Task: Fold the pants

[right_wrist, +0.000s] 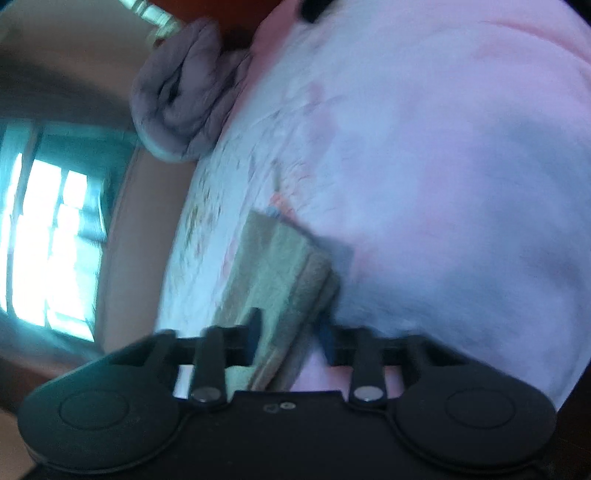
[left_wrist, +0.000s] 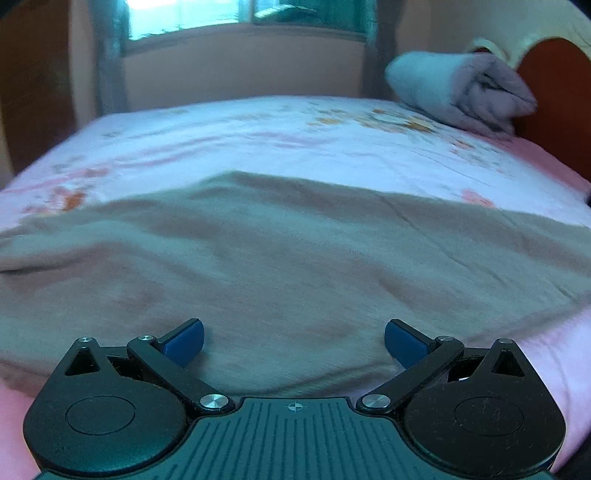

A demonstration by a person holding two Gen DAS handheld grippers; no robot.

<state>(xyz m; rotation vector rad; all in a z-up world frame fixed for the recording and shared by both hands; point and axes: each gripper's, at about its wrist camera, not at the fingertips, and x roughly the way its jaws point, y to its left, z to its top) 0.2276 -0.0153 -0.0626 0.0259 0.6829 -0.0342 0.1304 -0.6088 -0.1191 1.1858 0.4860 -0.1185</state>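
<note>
- Right now the pants (left_wrist: 295, 258) lie spread out on the bed (left_wrist: 258, 140), near the front edge. They are a soft tan cloth with small wrinkles.
- The left gripper (left_wrist: 294, 341) hangs low over the pants with its blue pads far apart. It holds nothing.
- The right gripper (right_wrist: 290, 332) has a bunch of the tan cloth between its pads (right_wrist: 255, 332). The pads sit close on both sides of it, so it looks like it pinches an edge of the pants, stacked in a few layers.
- I think the pants are light and floppy. They will sag and slide if held by just one spot.
- A good place to grab looks like a corner or a thick hem, one for each gripper, so the cloth stays flat.
- The bed has a pale sheet with pink and orange flowers. It looks soft, so it may bunch up too.
- A rolled gray blanket (left_wrist: 461, 92) sits at the far end, well apart from the pants.
- A bright window (left_wrist: 240, 14) is in the wall behind the bed.
</note>
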